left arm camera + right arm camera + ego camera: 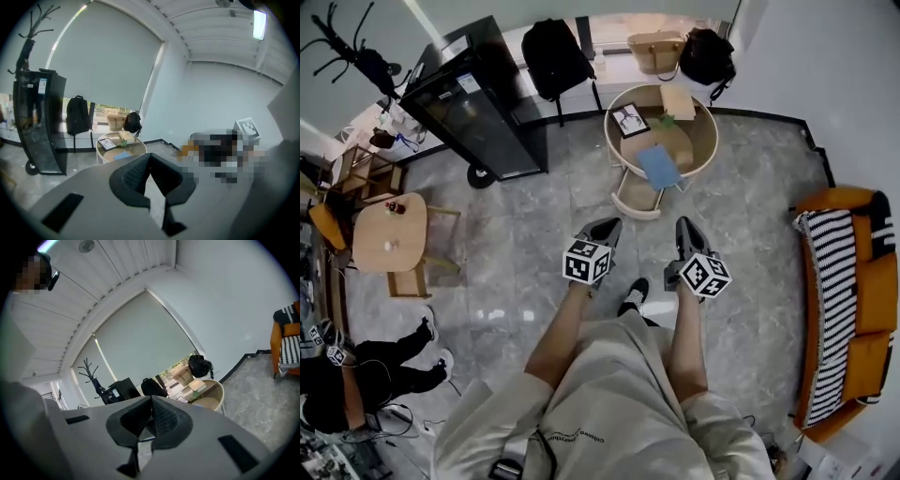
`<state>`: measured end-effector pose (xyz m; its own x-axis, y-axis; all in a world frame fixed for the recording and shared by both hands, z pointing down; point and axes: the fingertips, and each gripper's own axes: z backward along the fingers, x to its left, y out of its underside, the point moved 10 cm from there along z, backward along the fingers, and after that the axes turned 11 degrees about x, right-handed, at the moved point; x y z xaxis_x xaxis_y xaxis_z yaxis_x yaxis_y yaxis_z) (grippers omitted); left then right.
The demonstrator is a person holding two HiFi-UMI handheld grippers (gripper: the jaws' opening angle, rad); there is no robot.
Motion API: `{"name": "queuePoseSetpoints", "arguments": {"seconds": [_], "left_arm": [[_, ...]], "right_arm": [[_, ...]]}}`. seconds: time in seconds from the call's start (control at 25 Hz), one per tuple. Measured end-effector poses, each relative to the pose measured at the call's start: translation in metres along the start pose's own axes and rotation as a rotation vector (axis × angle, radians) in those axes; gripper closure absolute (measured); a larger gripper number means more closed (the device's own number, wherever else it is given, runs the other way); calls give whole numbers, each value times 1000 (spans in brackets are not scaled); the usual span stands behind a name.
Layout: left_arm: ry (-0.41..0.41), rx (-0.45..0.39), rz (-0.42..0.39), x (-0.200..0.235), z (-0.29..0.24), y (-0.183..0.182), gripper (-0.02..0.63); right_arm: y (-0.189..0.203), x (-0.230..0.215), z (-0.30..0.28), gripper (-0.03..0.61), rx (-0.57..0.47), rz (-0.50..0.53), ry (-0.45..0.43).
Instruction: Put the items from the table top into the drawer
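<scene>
Wooden bench point(710, 141) holds everything — frame point(629, 120), blue book point(659, 165), box point(678, 101); drawer point(635, 201) below looks pulled out, bare. My left tool point(606, 228) and right tool point(686, 230) are pinched together, empty, well apart from it — I judge nothing's stowed yet.

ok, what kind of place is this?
Probably a lounge or mocked-up living room, possibly inside an office: an orange sofa with a striped cushion, a round wooden table, and a coat rack in the corner.

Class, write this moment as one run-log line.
left tool: shut, empty | right tool: shut, empty | round beige wooden table: ahead, blue notebook on top
</scene>
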<state>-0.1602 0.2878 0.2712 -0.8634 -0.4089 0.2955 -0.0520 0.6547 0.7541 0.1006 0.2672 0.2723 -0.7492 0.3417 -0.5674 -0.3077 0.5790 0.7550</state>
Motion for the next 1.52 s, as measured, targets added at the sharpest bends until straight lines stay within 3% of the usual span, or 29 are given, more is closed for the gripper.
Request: {"name": "queuePoseSetpoints", "arguments": {"seconds": [0.28,0.48,0.8,1.08,1.28,1.52], "left_arm": [[-38,21,18,0,-37,-24,592],[5,46,73,4,-60,-30,592],[82,130,78,18,-107,-37,592],[171,192,14,50,-166,-83,592],[230,232,-9,84,-209,-111,592],[300,327,-27,128,-265,-116,592]], "right_arm": [[-31,-48,-27,544,-3,-37,-10],[-34,-68,-31,543,-47,-125,-73],[-23,-100,-37,545,9,-199,86],[-33,-117,-62,545,23,-249,217],[-29,-111,-98,545,96,-293,212],[-28,-124,-149,545,131,-396,220]]}}
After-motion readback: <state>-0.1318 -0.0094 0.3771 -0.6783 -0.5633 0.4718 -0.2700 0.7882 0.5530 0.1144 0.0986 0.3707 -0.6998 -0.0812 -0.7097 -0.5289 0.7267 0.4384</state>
